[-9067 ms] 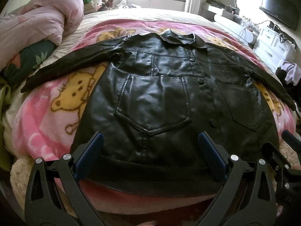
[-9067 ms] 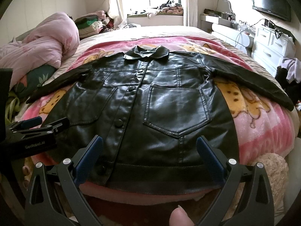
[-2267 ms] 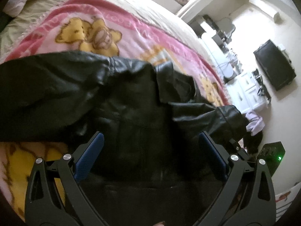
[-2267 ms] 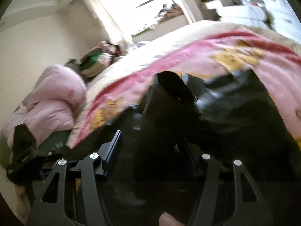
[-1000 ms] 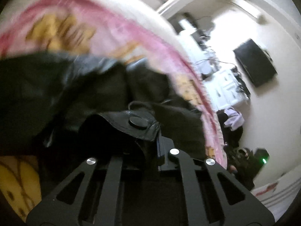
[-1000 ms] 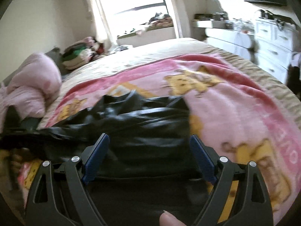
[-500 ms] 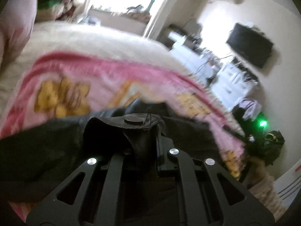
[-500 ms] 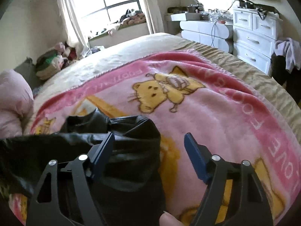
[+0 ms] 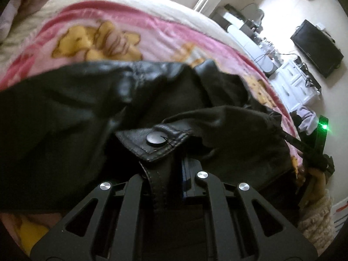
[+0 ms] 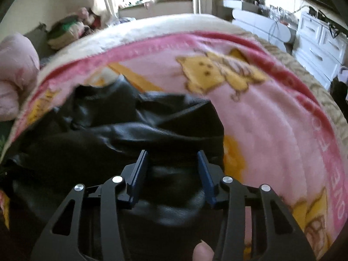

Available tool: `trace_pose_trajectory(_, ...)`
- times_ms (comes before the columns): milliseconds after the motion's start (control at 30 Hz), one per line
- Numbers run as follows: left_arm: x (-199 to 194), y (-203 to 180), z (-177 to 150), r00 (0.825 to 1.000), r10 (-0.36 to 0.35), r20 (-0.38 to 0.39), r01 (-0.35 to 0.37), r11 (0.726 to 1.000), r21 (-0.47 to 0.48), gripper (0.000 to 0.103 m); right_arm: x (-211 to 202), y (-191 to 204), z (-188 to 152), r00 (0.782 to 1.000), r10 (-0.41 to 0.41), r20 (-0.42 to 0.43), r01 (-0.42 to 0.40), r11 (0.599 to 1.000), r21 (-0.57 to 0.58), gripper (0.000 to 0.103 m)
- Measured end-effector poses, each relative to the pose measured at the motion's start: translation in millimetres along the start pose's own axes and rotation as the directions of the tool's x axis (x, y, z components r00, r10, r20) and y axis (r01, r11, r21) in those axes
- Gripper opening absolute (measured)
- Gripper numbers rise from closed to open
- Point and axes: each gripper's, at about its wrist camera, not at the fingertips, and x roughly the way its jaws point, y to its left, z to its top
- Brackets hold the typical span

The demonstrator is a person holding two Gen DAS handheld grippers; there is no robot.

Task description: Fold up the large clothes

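A black leather jacket [image 9: 65, 108] lies bunched on the pink bear-print blanket [image 9: 97, 28]. My left gripper [image 9: 171, 158] is shut on the jacket's stitched edge, right by a round black button [image 9: 155, 140], and holds that flap over the rest of the jacket. In the right wrist view, my right gripper [image 10: 173, 165] hangs over the jacket's right end [image 10: 130, 134]. Its blue pads [image 10: 141, 167] are closing with a bulge of leather between them; a gap still shows. A thumb tip [image 10: 202, 252] sits at the bottom edge.
The blanket [image 10: 261, 119] covers the bed to the right of the jacket. A pink duvet [image 10: 13, 71] lies far left, and folded clothes [image 10: 65, 32] sit behind it. White drawers [image 10: 322, 34] and a wall TV [image 9: 315, 47] stand at the right. A green light [image 9: 324, 126] glows there.
The right gripper's jaws have narrowed from wide open and it has dropped onto the jacket's right end. The left gripper, still clamping the buttoned edge, has sunk toward the bed.
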Motion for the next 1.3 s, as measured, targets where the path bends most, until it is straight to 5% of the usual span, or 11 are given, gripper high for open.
trace_pose_trajectory(267,4,0,-2,1.0,0.003,-0.01,-0.003,1.0,0.003,0.009,-7,0,-7,1.0,0.01,0.022,-0.01,1.0,0.0,0.046)
trace_pose_trajectory(400,-14,-10,-2,0.999,0.025,0.025,-0.026,0.999,0.029,0.044,-35,8,-14,0.995,0.074,0.066,-0.074,0.997,-0.009,0.053)
trace_pose_trajectory(567,-46,-24,0,0.993,0.076,0.092,-0.082,0.995,0.061,0.06,-62,30,-32,0.986,0.14,0.092,-0.134,0.989,-0.066,0.06)
trace_pose_trajectory(700,-54,-46,-8,0.991,0.091,0.098,-0.102,0.987,0.123,0.06,-77,43,-46,0.981,0.168,0.092,-0.159,0.983,-0.095,0.064)
trace_pose_trajectory(767,-55,-57,-14,0.992,0.084,0.095,-0.098,0.982,0.159,0.057,-83,48,-51,0.981,0.166,0.099,-0.156,0.982,-0.103,0.074)
trace_pose_trajectory(900,-46,-66,-24,0.994,0.091,0.068,-0.102,0.976,0.193,0.017,-90,59,-60,0.981,0.163,0.102,-0.148,0.978,-0.144,0.074)
trace_pose_trajectory(1100,-5,-40,-50,0.991,0.114,-0.066,-0.106,0.987,0.122,0.015,-92,70,-67,0.981,0.163,0.108,-0.144,0.975,-0.168,0.074)
trace_pose_trajectory(1300,-6,-24,-51,0.997,0.046,-0.065,-0.044,0.999,0.03,0.015,-76,65,-65,0.989,0.131,0.061,-0.122,0.983,-0.136,0.074)
